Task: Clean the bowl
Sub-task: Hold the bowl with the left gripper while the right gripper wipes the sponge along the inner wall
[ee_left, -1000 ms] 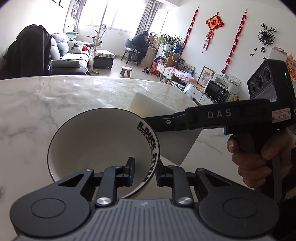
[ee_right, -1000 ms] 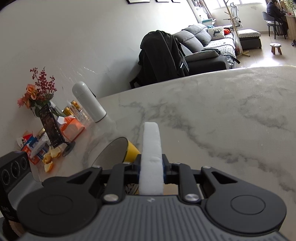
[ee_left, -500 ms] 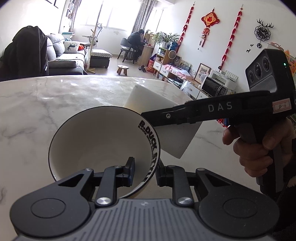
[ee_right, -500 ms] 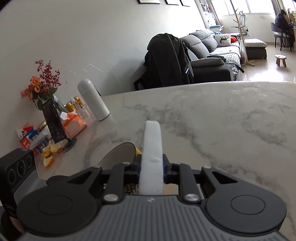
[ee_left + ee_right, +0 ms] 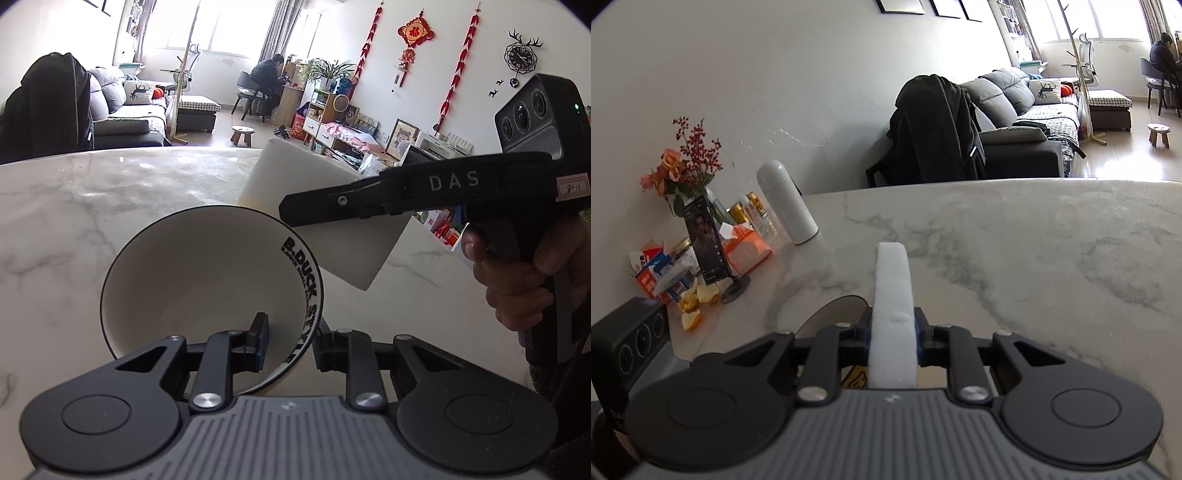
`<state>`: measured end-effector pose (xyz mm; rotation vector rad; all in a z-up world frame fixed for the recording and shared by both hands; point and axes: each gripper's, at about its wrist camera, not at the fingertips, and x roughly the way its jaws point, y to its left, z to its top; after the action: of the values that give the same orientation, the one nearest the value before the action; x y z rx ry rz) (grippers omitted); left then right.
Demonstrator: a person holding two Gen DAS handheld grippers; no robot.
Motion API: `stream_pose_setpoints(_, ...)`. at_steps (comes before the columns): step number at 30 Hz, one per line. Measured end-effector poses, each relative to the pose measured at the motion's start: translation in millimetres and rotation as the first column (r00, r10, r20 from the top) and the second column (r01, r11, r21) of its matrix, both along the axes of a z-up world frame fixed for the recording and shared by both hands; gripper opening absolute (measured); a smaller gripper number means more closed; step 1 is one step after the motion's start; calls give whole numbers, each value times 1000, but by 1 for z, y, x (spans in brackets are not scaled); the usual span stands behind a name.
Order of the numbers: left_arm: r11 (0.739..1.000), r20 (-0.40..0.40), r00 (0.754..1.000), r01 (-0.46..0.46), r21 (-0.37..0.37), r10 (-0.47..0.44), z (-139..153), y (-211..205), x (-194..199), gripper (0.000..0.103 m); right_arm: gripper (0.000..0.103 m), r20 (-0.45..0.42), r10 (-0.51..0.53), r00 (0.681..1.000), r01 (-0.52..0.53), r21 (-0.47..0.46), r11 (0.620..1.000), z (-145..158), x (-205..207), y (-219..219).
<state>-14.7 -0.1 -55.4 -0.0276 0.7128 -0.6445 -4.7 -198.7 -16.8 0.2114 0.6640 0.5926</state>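
Note:
A white bowl (image 5: pixel 199 273) with a black rim and "B.DUCK" lettering is tilted above the marble table (image 5: pixel 74 221). My left gripper (image 5: pixel 291 343) is shut on its near rim, one finger inside and one outside. My right gripper (image 5: pixel 291 212) comes in from the right, shut on a white sponge (image 5: pixel 354 254) that hangs just past the bowl's far right rim, outside it. In the right wrist view the sponge (image 5: pixel 892 295) stands on edge in my right gripper (image 5: pixel 892 332), with the bowl's rim (image 5: pixel 831 314) low at the left and its yellow outside partly hidden.
A white flask (image 5: pixel 786 203), a vase of flowers (image 5: pixel 683 166), a phone on a stand (image 5: pixel 707 245), a tissue box (image 5: pixel 746 247), cans and orange peels (image 5: pixel 694 302) crowd the table's wall side. A hand (image 5: pixel 517 280) holds the right gripper. A chair with a black coat (image 5: pixel 934 129) stands behind the table.
The right gripper with the sponge has risen a little beside the bowl's rim and rolled slightly. The bowl and the left gripper have stayed put.

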Motion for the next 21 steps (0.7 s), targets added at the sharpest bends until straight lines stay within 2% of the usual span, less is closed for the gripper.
stream_pose_setpoints(6, 1000, 2, 1000, 5, 16, -5, 1, -3, -1, 26, 22, -38, -3, 999, 1, -35, 999, -14, 2, 0)
stream_pose_setpoints(15, 1000, 0, 1000, 3, 18, -3, 1, -2, -3, 27, 22, 22, 18, 1000, -17, -31, 999, 2, -7, 1)
stream_pose_setpoints(21, 1000, 4, 1000, 5, 25, -6, 1, -4, -5, 27, 22, -6, 12, 1000, -12, -30, 999, -7, -3, 0)
